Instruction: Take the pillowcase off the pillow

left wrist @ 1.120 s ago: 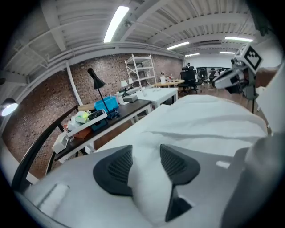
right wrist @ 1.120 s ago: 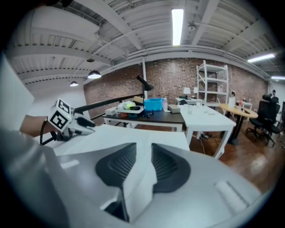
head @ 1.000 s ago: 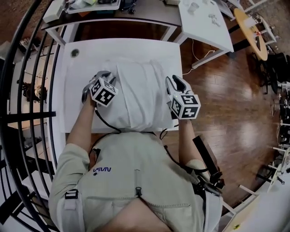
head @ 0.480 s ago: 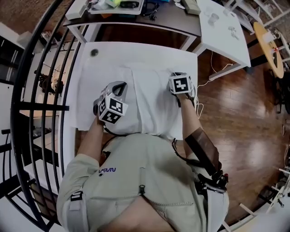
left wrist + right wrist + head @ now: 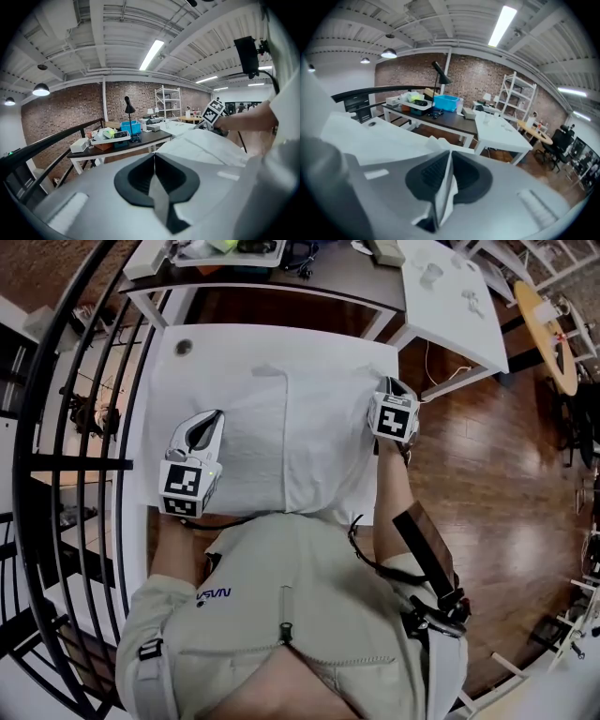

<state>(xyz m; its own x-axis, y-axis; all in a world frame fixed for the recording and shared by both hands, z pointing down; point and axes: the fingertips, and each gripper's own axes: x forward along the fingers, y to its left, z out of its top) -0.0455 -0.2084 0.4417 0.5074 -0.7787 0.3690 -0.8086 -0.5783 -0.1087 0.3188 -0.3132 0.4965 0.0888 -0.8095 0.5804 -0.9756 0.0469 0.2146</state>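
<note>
White pillowcase (image 5: 300, 442), still covering its pillow, lies across the white surface (image 5: 178, 390) in front of the person. The left claw (image 5: 212, 418) is clenched on a thin fold of fabric at the pillowcase's left edge. The right claw (image 5: 390, 383) is clamped on fabric at its far right corner.
</note>
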